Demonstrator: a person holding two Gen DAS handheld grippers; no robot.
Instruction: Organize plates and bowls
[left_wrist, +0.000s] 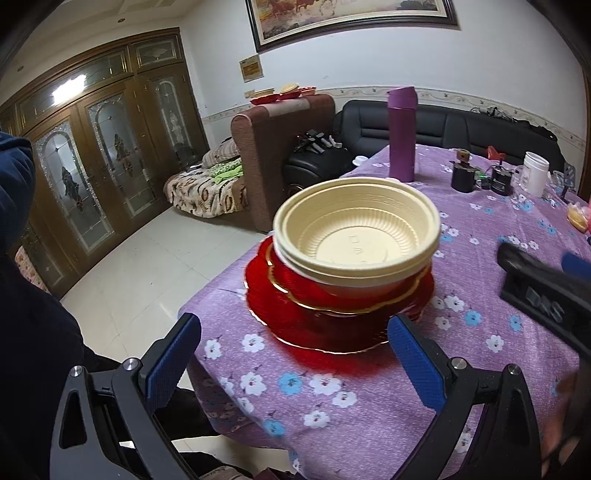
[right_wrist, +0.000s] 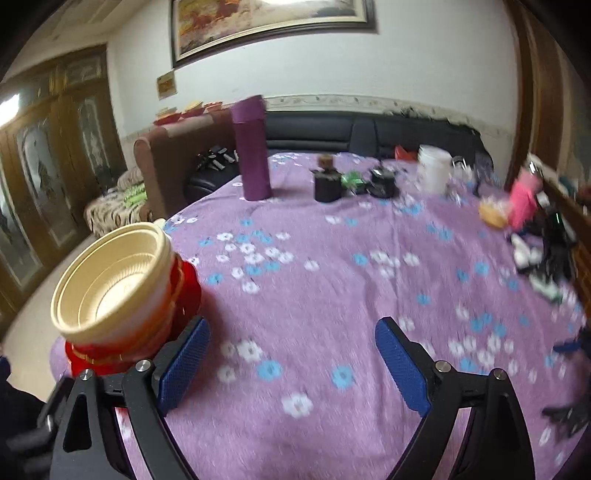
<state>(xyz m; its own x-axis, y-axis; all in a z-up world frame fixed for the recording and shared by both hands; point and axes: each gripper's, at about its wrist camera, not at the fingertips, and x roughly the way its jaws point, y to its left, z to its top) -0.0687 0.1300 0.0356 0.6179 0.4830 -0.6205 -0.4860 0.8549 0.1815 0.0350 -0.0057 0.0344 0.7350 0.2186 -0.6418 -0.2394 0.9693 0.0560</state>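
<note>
The cream bowls (left_wrist: 356, 242), nested one in another, sit on a stack of red plates (left_wrist: 332, 314) near the table's left front corner. The plates' left rim lies close to the edge of the purple flowered tablecloth (left_wrist: 369, 406), where the cloth drops toward the tiled floor (left_wrist: 140, 273).

The left gripper (left_wrist: 295, 354) is spread wide with nothing between its blue pads (left_wrist: 415, 363). It hangs just in front of the plates, one finger out past the table edge and the other over the cloth beside the plates' near rim.

The right gripper (right_wrist: 293, 363) is also spread wide and empty. It is over bare cloth to the right of the stack, with its left pad (right_wrist: 184, 365) near the plates (right_wrist: 186, 291) and bowls (right_wrist: 110, 288); whether it touches them I cannot tell.

The middle of the table is open cloth. A tall purple flask (right_wrist: 253, 147), dark jars (right_wrist: 327, 181) and a white tub (right_wrist: 434, 170) stand along the far side, well apart from the stack. More clutter (right_wrist: 543, 236) crowds the right edge. The right wrist view is blurred.
</note>
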